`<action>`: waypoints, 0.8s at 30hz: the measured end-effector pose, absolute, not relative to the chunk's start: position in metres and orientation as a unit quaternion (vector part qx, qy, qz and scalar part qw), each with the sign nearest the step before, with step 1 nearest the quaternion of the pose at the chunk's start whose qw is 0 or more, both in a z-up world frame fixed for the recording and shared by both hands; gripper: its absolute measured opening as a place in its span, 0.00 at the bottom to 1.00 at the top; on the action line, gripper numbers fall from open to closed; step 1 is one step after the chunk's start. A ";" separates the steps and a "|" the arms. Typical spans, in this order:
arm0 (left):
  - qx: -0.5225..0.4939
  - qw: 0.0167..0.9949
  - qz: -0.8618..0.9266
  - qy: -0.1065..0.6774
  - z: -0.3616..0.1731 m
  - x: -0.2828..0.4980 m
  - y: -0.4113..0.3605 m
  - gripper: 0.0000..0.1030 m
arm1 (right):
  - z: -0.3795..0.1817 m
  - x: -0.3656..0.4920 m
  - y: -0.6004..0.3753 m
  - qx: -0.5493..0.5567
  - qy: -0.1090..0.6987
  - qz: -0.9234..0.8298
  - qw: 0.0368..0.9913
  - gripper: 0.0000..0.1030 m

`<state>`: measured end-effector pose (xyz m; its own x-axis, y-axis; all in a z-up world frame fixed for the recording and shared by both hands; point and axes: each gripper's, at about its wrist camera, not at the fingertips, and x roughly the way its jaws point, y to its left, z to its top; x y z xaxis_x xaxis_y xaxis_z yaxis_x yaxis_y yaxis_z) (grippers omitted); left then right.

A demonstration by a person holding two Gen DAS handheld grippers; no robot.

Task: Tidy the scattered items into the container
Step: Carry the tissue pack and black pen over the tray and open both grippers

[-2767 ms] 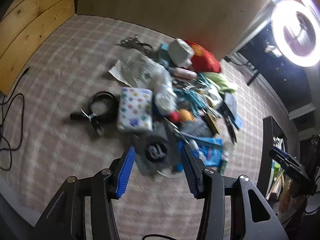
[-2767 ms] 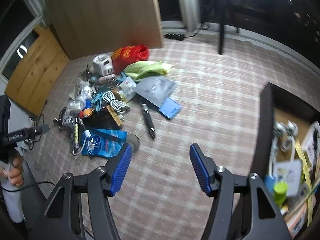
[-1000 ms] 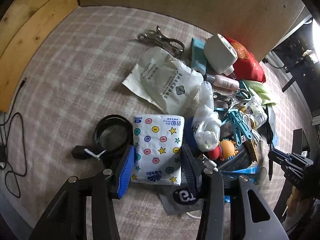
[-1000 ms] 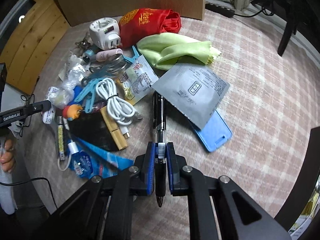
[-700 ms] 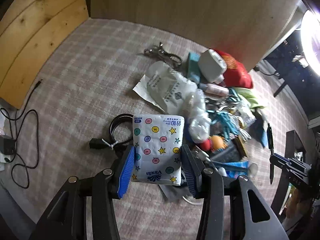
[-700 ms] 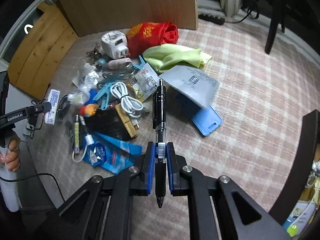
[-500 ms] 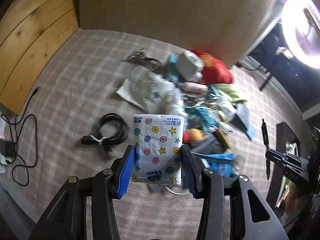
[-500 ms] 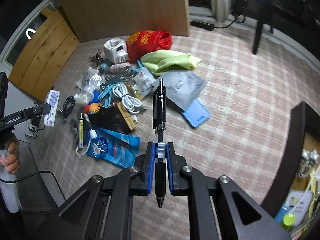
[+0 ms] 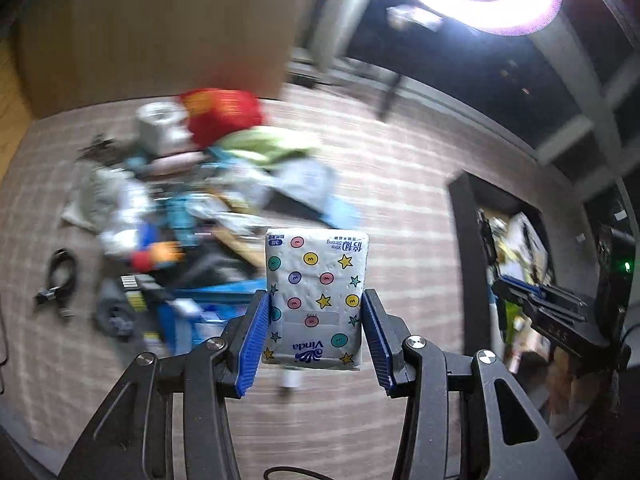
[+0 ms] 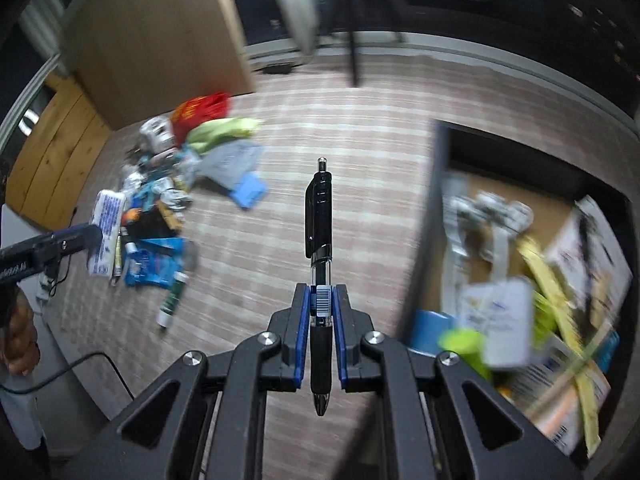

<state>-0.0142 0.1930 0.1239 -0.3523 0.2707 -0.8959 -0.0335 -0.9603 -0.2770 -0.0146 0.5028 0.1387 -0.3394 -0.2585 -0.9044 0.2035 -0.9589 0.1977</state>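
Off to the right of both sets of fingers sits the container (image 10: pixel 436 208), already part-filled, so I carry both loads that way. My left gripper (image 9: pixel 316 328) pinches the tissue pack (image 9: pixel 316 300) by its sides, angled steeply down. My right gripper (image 10: pixel 321 340) is clamped narrow on the pen (image 10: pixel 319 248), which sticks out ahead of the fingertips.

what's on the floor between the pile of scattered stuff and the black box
Bare checked carpet, seen in the right wrist view: nothing lies on it between the pile and the box. The pen in the right tongs only crosses the picture there.
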 end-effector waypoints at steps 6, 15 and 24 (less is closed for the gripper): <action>-0.567 0.158 0.804 -0.082 0.129 -0.008 0.276 0.43 | 0.141 0.004 0.581 0.552 -0.057 -0.827 0.084 0.11; -0.574 0.250 0.779 -0.044 0.130 0.010 0.398 0.43 | 0.140 0.030 0.679 0.545 -0.098 -0.833 0.011 0.11; -0.569 0.299 0.766 -0.006 0.134 0.024 0.485 0.47 | 0.146 0.039 0.739 0.536 -0.105 -0.837 -0.032 0.14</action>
<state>0.0243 0.4849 0.1338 -0.1740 0.4655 -0.8678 -0.4518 -0.8207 -0.3497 0.0393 0.7391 0.1457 -0.4236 -0.0585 -0.9040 -0.1669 -0.9758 0.1413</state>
